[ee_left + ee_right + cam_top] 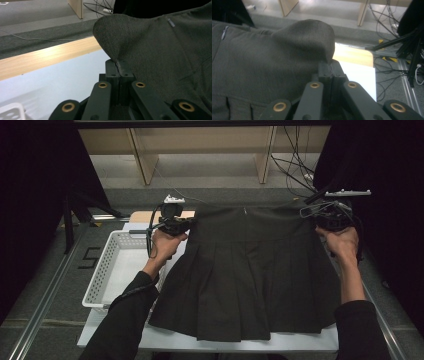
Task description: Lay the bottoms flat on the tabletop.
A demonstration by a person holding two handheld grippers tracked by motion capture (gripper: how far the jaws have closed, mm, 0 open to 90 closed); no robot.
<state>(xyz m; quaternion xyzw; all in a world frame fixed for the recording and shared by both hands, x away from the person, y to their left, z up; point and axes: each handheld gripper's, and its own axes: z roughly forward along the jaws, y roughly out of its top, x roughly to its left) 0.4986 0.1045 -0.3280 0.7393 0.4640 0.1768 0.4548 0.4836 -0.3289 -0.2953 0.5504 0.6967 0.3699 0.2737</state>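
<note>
Grey carpet runs beyond the far edge of my white table point(300, 340), with pale wooden shelf legs point(141, 162) and a tangle of black cables point(295, 167) on the floor behind it. On the table's left side sits a white perforated basket point(107, 270), its floor bare.

Spread across the middle of the table lies a dark pleated skirt point(245, 280), waistband toward the far edge, hem toward me. The pleats fan out flat, and the hem hangs close to the near edge of the table. A small zipper pull point(245, 210) shows at the middle of the waistband.

I hold my left gripper point(186, 222) at the skirt's left waistband corner. In the left gripper view its jaws are pressed together with a fold of the dark cloth point(112, 37) pinched between them, the fabric bulging up in a rounded hump just past the tips. The wooden strip point(50, 57) at the table's far edge shows beyond it.

My right gripper point(320, 222) is at the right waistband corner. In the right gripper view its jaws are likewise closed tight on the cloth point(312, 37), which rises in the same kind of hump above the tips, with the rest of the skirt stretching away to the left.

Both my hands are level with each other at the far side of the table, the waistband drawn straight between them. My left forearm crosses the near corner of the basket.
</note>
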